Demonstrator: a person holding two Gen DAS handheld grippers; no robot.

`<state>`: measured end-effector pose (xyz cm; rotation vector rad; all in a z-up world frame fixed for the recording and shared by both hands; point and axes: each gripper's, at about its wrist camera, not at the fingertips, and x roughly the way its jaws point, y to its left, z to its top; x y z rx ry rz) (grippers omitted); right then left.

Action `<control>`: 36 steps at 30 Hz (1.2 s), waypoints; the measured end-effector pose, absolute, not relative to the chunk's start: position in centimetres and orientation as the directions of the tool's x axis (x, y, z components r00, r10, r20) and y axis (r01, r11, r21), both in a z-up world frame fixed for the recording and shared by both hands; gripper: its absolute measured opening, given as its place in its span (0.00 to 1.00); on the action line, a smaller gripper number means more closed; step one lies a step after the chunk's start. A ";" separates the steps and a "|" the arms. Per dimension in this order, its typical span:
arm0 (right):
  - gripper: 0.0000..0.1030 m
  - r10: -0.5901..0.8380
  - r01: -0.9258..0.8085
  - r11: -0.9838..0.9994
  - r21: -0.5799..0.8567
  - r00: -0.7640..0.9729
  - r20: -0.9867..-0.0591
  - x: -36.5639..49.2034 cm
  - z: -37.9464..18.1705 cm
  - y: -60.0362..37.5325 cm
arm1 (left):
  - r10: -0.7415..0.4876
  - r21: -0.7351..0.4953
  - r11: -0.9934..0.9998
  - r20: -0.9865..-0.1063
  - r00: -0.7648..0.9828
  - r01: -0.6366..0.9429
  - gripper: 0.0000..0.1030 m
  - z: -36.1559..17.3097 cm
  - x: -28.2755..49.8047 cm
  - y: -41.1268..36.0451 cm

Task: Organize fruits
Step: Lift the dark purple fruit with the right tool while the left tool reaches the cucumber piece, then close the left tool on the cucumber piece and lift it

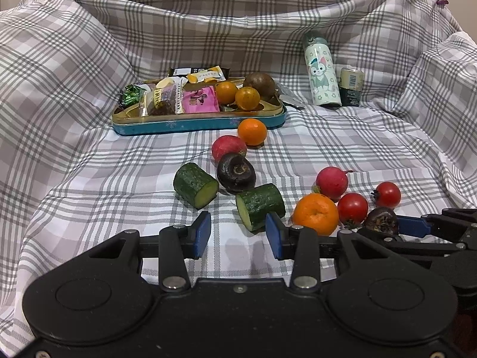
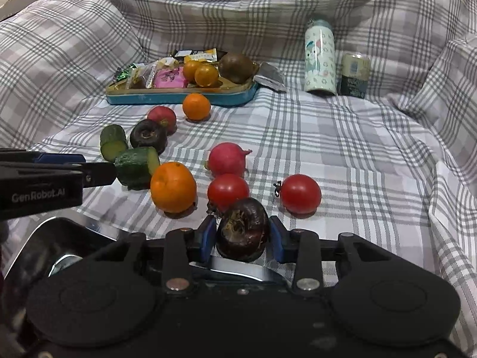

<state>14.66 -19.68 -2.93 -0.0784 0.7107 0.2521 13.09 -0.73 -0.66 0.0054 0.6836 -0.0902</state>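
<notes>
A dark water chestnut [image 2: 243, 229] sits clamped between the blue pads [image 2: 207, 238] of the right gripper [image 2: 242, 240], low at the near edge of the checked cloth [image 2: 342, 137], with a shiny metal bowl [image 2: 74, 238] just below and to its left. In the left wrist view the same chestnut [image 1: 381, 220] shows at the far right, held in the right gripper [image 1: 396, 226].

Just beyond it lie two red tomatoes [image 2: 228, 191] [image 2: 300, 194], a pink radish [image 2: 226, 159] and an orange [image 2: 173, 186]. The left gripper [image 1: 238, 234] hovers with its jaws spread wide and nothing between them, a cut cucumber piece [image 1: 260, 205] lying just past its right pad. A second cucumber piece [image 1: 195, 185], another dark chestnut [image 1: 236, 172], a second radish [image 1: 228, 147] and a small orange [image 1: 252, 131] lie farther up the cloth.

Behind them a blue tin tray [image 1: 196, 125] holds wrapped snacks [image 1: 198, 100], two small oranges [image 1: 237, 95] and a brown round fruit [image 1: 259, 85]. To the right stand a pale cartoon-printed bottle [image 1: 322, 74] and a small can [image 1: 351, 86], side by side.
</notes>
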 end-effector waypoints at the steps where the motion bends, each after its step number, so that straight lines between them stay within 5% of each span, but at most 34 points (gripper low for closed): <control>1: 0.37 0.202 -0.255 0.967 0.014 0.733 -0.650 14.6 -2.9 -19.8 | -0.081 -0.025 0.996 -0.632 0.770 0.084 0.47 -0.6 13.1 -0.7; 5: 0.36 0.203 -0.239 0.971 0.028 0.746 -0.634 14.6 -2.5 -20.2 | -0.074 -0.018 0.997 -0.646 0.759 0.081 0.47 -0.3 13.5 -1.1; 9: 0.24 0.207 -0.233 0.972 0.040 0.756 -0.622 14.6 -2.2 -20.4 | -0.041 0.012 0.998 -0.657 0.753 0.064 0.47 0.2 14.2 -1.8; 36: 0.26 0.246 -0.310 0.951 0.000 0.756 -0.606 13.4 -1.9 -19.7 | 0.002 -0.035 0.998 -0.759 0.651 -0.043 0.50 -0.6 18.6 -3.5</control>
